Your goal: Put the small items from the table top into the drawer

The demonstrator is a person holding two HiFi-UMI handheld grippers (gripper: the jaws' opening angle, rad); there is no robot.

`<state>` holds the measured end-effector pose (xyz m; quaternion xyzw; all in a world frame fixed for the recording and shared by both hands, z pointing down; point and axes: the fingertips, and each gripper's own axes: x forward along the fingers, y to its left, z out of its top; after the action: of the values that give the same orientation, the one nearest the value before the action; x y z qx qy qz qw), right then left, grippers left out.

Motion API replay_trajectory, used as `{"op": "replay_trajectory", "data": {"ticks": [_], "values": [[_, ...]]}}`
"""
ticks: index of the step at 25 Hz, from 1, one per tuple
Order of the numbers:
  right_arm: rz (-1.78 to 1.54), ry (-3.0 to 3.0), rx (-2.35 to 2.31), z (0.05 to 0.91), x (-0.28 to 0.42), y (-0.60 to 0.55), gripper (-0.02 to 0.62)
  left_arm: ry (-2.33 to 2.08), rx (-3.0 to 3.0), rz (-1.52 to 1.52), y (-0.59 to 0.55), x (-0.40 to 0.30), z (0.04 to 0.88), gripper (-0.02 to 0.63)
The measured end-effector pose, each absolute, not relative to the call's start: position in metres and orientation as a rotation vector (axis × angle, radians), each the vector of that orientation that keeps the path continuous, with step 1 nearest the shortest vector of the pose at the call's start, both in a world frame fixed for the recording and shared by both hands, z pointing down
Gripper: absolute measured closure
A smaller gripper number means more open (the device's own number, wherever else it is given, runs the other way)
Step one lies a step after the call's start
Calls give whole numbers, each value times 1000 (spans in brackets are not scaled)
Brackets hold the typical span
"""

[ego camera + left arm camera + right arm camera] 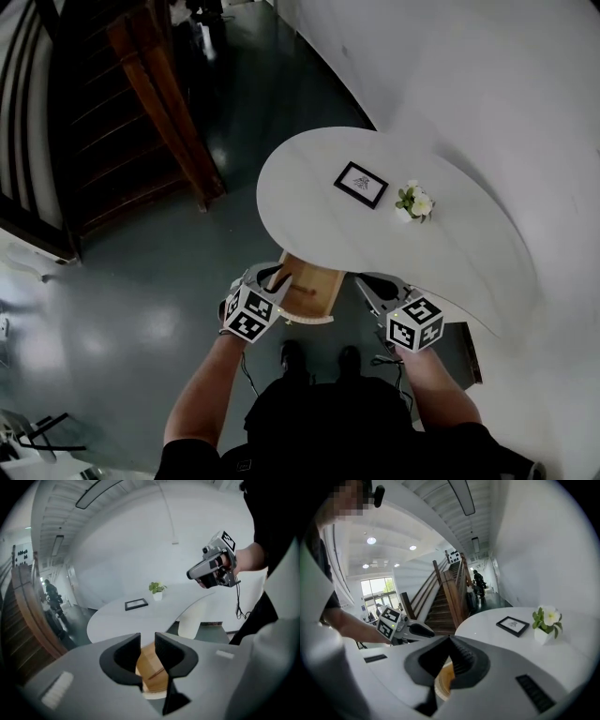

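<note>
A white oval table (309,187) carries a small black picture frame (361,184) and a little flower pot (413,202). A wooden drawer (305,286) stands pulled out from under the table's near edge, and a thin dark item lies in it. My left gripper (272,275) hovers over the drawer's left side, its jaws a narrow gap apart and empty (147,637). At the drawer's right is my right gripper (367,281), whose jaws meet at the tips (450,639) with nothing between them. The frame (513,625) and the pot (546,623) sit well beyond both grippers.
A wooden staircase (159,103) rises at the far left across the dark glossy floor. A white wall (487,84) curves close behind the table. The table's white pedestal (190,623) stands right of the drawer. The person's shoes (319,356) are just before the drawer.
</note>
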<state>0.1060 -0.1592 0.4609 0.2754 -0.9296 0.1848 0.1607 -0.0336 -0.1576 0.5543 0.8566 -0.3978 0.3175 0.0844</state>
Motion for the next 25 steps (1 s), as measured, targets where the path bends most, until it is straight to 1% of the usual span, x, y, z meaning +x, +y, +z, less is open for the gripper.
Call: {"op": "replay_trajectory", "data": {"ticks": [2,4,5,9,14,20,25], "values": [[523,-2694,761,452,119,-159,584,-1249,2527,849,-158,-22,536,512],[506,-2725,736,444,132,-158,584,-1336,2495,746,-158,-12,515,569],[491,-2739,720,439,138,-157,584,-1384,2478,698,-158,-8,505,575],[424,-2796,644,420,161,-153,584,-1489,2435,553,-151,17,473,580],[364,-2848,572,406,187,-148,584,-1527,2410,470,-134,52,452,594],[374,-2893,574,394,215,-150,584,-1692,2265,383,-114,47,432,595],[338,-2932,560,378,215,-151,584,-1756,2266,294,-98,37,403,595]]}}
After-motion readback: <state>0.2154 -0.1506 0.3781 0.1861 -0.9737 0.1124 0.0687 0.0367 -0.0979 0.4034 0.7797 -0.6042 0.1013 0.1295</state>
